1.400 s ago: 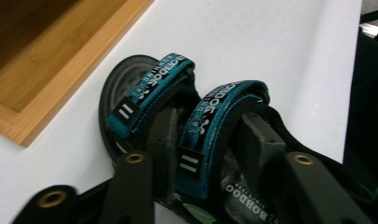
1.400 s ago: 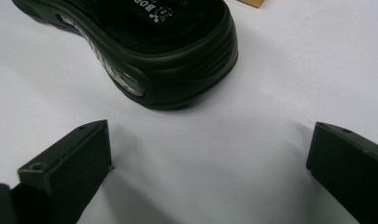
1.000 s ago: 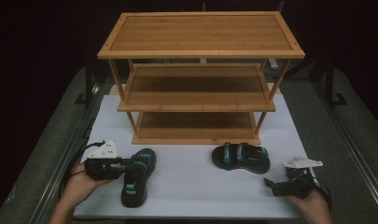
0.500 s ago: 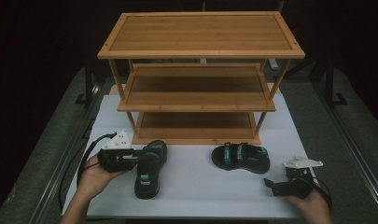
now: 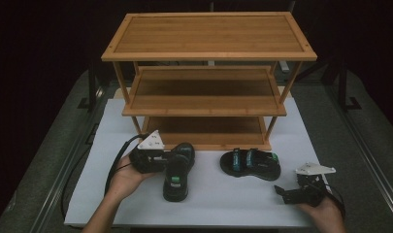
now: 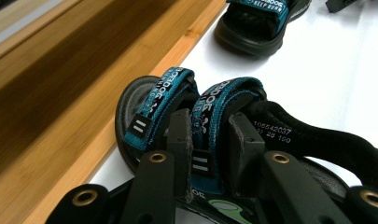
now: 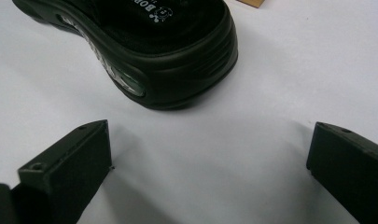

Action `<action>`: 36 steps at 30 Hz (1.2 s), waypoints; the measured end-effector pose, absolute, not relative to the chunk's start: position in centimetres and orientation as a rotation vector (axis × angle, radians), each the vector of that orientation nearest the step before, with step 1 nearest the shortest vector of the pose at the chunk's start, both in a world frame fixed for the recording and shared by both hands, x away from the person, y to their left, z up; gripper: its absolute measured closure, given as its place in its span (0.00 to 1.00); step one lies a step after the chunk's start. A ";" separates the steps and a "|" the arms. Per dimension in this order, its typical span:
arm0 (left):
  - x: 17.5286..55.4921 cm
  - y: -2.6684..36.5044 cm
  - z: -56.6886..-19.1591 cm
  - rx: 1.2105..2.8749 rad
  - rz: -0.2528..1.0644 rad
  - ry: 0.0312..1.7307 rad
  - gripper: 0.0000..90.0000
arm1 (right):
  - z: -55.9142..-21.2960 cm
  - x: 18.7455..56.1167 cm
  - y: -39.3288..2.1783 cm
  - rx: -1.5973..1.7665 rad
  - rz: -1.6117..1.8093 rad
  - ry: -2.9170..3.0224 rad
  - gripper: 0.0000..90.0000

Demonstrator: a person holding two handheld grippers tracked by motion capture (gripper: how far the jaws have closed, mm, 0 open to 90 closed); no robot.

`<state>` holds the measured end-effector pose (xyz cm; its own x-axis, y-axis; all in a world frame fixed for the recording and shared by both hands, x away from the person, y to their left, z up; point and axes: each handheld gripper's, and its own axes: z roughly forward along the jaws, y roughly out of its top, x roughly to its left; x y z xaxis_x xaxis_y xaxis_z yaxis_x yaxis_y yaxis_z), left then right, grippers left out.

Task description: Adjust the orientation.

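A black sandal with teal straps (image 5: 176,175) lies on the white mat, toe pointing at the rack. My left gripper (image 5: 171,160) comes at it from the left, and its jaws are shut on the rear teal strap (image 6: 206,122). In the left gripper view that sandal (image 6: 155,100) sits right beside the rack's bottom board (image 6: 79,98). The second sandal (image 5: 251,164) lies sideways to the right, also seen far off as the second sandal (image 6: 261,21). My right gripper (image 5: 282,191) rests open on the mat at the front right. Its jaws stand wide apart just short of the second sandal's heel (image 7: 168,56), gripper (image 7: 210,158).
A three-tier bamboo shoe rack (image 5: 206,99) stands at the back of the white mat (image 5: 218,204), its shelves bare. A black cable (image 5: 114,170) loops from the left gripper over the mat's left edge. Grey table borders lie at both sides.
My left gripper has moved right and toward the rack, carrying the sandal with it. The right gripper and the second sandal have kept still.
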<state>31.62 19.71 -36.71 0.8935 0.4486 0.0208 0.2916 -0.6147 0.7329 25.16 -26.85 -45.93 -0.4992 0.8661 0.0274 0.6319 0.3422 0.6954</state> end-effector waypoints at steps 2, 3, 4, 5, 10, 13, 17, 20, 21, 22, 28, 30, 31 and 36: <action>31.9 18.9 -37.0 2.275 0.254 0.530 0.82 | -45.9 25.2 -26.8 1.327 0.938 2.264 0.00; 31.9 18.5 -37.1 2.275 0.258 0.534 0.82 | -45.9 25.2 -26.8 1.326 0.938 2.265 0.00; 32.0 18.3 -37.3 2.277 0.263 0.534 0.82 | -45.9 25.2 -26.9 1.325 0.938 2.265 0.00; 32.0 17.9 -37.5 2.282 0.263 0.533 0.82 | -45.9 25.2 -26.9 1.325 0.939 2.264 0.00; 31.8 17.0 -38.5 2.292 0.246 0.532 0.81 | -45.9 25.2 -26.9 1.325 0.940 2.264 0.00; 31.4 16.9 -38.8 2.290 0.260 0.534 0.81 | -45.9 25.2 -26.9 1.325 0.940 2.264 0.00; 31.2 17.3 -39.0 2.273 0.261 0.561 0.82 | -45.9 25.1 -26.8 1.326 0.939 2.264 0.00; 31.1 17.3 -38.9 2.276 0.268 0.558 0.81 | -45.9 25.1 -26.8 1.326 0.939 2.264 0.00; 31.2 17.4 -38.9 2.273 0.259 0.563 0.80 | -45.9 25.1 -26.8 1.326 0.940 2.264 0.00; 31.2 17.5 -38.9 2.263 0.249 0.568 0.78 | -45.9 25.2 -26.9 1.324 0.940 2.264 0.00; 31.2 18.5 -38.3 2.210 0.200 0.586 0.51 | -45.9 25.1 -26.8 1.326 0.940 2.264 0.00; 31.1 19.1 -38.1 2.196 0.186 0.591 0.44 | -45.9 25.1 -26.8 1.326 0.938 2.264 0.00; 31.1 19.5 -38.0 2.195 0.183 0.595 0.42 | -45.9 25.2 -26.8 1.323 0.937 2.265 0.00; 30.4 21.7 -37.8 2.186 0.207 0.643 0.31 | -45.9 25.2 -26.8 1.326 0.935 2.267 0.00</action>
